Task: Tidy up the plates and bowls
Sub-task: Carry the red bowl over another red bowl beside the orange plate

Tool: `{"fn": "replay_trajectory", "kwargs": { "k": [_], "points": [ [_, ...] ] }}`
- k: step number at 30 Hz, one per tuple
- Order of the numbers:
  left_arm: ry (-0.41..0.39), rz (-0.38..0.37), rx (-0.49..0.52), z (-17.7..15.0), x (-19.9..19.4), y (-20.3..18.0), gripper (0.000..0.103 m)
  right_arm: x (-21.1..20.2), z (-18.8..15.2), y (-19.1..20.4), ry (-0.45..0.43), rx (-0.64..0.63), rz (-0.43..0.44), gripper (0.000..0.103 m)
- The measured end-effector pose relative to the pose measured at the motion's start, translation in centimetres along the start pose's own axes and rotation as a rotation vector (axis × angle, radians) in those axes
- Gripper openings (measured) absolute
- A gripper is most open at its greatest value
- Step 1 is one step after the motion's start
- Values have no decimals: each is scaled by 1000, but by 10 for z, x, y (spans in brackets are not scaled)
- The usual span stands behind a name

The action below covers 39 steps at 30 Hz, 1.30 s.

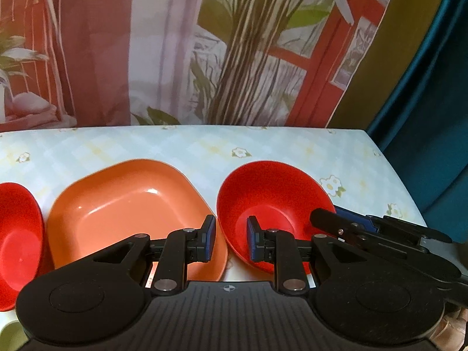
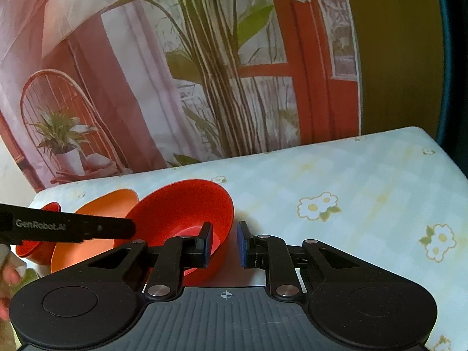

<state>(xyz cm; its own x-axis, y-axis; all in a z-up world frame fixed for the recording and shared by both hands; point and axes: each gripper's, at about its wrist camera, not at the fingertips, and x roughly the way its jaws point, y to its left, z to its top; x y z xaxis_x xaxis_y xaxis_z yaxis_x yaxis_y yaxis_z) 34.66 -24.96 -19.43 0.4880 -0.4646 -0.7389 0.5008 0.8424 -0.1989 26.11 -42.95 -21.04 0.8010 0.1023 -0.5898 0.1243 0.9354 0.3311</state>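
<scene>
1. Left gripper: jaws apart, straddling the left rim of the red bowl; nothing clamped. Orange plate sits just left of its left finger, touching or nearly touching the bowl. A 2nd red bowl lies further left.
2. Right gripper: jaws apart, straddling the same bowl's right rim; no clamp visible.
3. Step, by my reading: taking hold of the bowl.
4. Next: close 1 gripper on the rim, lift clear of the plate, then stack with its match.
</scene>
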Motion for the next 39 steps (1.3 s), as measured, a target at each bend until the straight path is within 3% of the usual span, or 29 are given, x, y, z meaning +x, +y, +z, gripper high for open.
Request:
{"fn": "replay_trajectory", "kwargs": {
  "k": [14, 18, 39],
  "points": [
    [-8, -3, 6, -3, 5, -1, 22, 4, -1, 4, 13, 11, 0, 13],
    [-29, 21, 40, -3, -4, -4, 15, 0, 1, 7, 6, 1, -3, 13],
    [-86, 29, -18, -2, -84, 29, 15, -35, 26, 78, -15, -92, 10, 12]
  ]
}}
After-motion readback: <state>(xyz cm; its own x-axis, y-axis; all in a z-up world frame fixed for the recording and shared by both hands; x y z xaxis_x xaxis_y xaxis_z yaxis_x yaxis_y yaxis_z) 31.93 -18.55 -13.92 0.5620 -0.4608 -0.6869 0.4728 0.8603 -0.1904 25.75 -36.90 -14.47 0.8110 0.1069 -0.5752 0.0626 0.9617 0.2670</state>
